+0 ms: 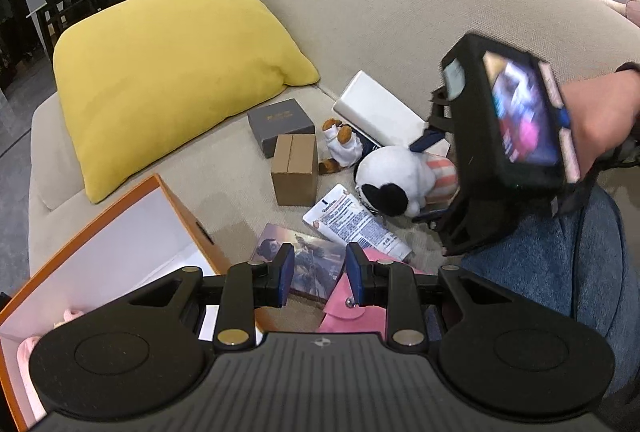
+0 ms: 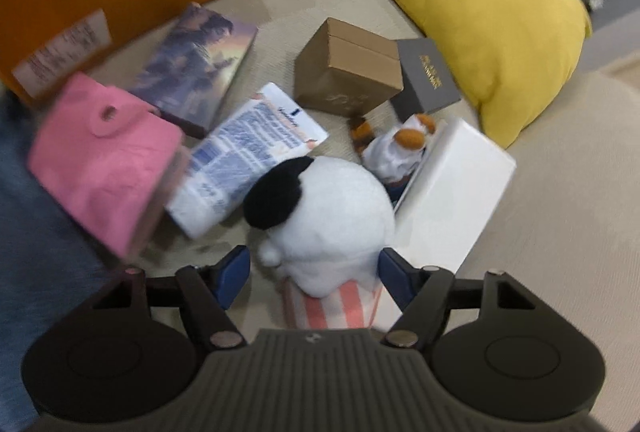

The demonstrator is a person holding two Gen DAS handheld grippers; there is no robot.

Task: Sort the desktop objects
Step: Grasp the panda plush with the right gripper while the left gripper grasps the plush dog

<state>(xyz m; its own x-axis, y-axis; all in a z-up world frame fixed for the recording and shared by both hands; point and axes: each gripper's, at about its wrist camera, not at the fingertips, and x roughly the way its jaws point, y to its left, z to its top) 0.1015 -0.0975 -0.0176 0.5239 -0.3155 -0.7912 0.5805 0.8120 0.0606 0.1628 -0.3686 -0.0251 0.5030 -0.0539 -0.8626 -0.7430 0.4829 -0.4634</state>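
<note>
Right tool [image 2: 313,274] hangs low over the sofa seat with its blue pads spread wide on either side of the panda plush [image 2: 320,216], the white body and striped pink-and-white part lying between them; the view is blurred, so I cannot tell whether either pad touches the fur, and nothing is clamped. Left tool [image 1: 320,278] sits with its pads parted by a moderate gap and nothing between them, above the picture book [image 1: 314,262] and the pink snap pouch [image 1: 352,302]. Just to its left stands the open orange box [image 1: 180,208] with a white inside. Beyond the book a white tube with blue print [image 1: 352,222] lies flat, its far end next to the panda's black ear. Past that, a plain brown carton [image 1: 294,170] stands upright, with a grey box with gold lettering [image 1: 280,126] just behind it. Right of the carton a small brown-and-white plush [image 1: 340,144] lies between the carton and a white rectangular box [image 1: 380,108], which leans against the sofa back. A yellow cushion [image 1: 176,72] rests at the far left of the beige sofa [image 1: 400,12]. Seen from the left camera, the right tool's black body and the hand [image 1: 600,120] holding it come in from the right above a blue-jeaned leg [image 1: 560,264]
</note>
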